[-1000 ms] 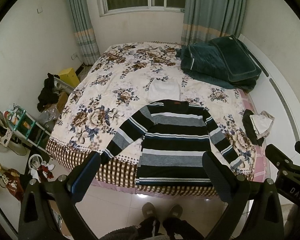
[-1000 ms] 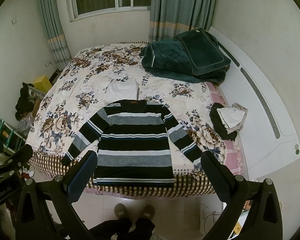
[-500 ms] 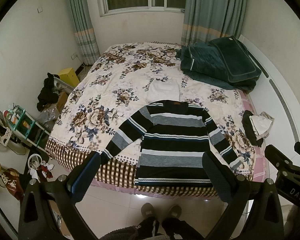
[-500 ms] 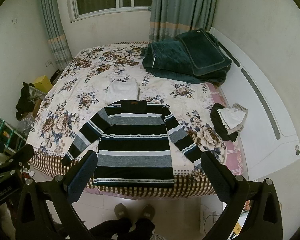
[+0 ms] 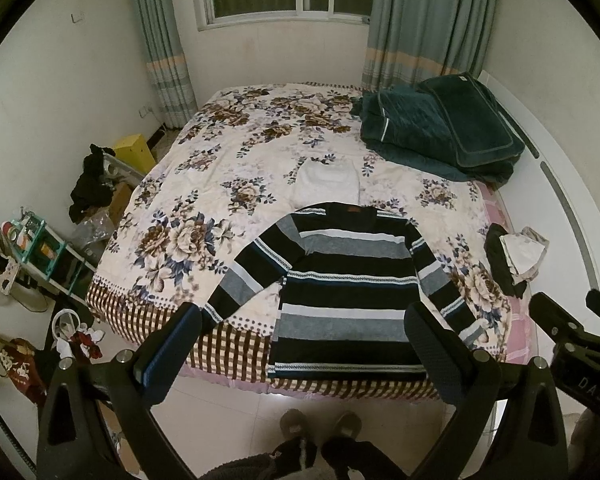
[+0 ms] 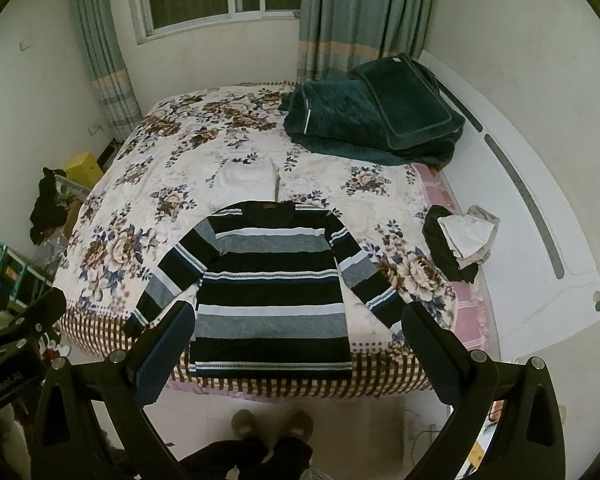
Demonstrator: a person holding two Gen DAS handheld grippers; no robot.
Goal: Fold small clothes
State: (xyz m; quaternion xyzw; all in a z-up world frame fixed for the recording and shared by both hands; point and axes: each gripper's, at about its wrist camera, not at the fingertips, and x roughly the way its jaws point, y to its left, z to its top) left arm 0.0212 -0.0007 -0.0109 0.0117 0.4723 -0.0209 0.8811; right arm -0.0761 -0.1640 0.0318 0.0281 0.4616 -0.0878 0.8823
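A black, grey and white striped sweater (image 5: pixel 348 288) lies flat on the floral bed (image 5: pixel 228 176), sleeves spread, hem at the near bed edge; it also shows in the right wrist view (image 6: pixel 272 284). A folded white garment (image 5: pixel 327 178) lies just beyond its collar, also seen in the right wrist view (image 6: pixel 246 180). My left gripper (image 5: pixel 302 344) is open and empty, held high in front of the bed's near edge. My right gripper (image 6: pixel 294 340) is open and empty at the same height, to the right.
A dark green folded quilt (image 5: pixel 440 128) lies at the bed's far right. A small pile of dark and light clothes (image 5: pixel 514 254) sits at the right edge. A shelf, bags and a yellow box (image 5: pixel 134 154) crowd the floor on the left. My feet (image 5: pixel 320 426) stand on the tiles.
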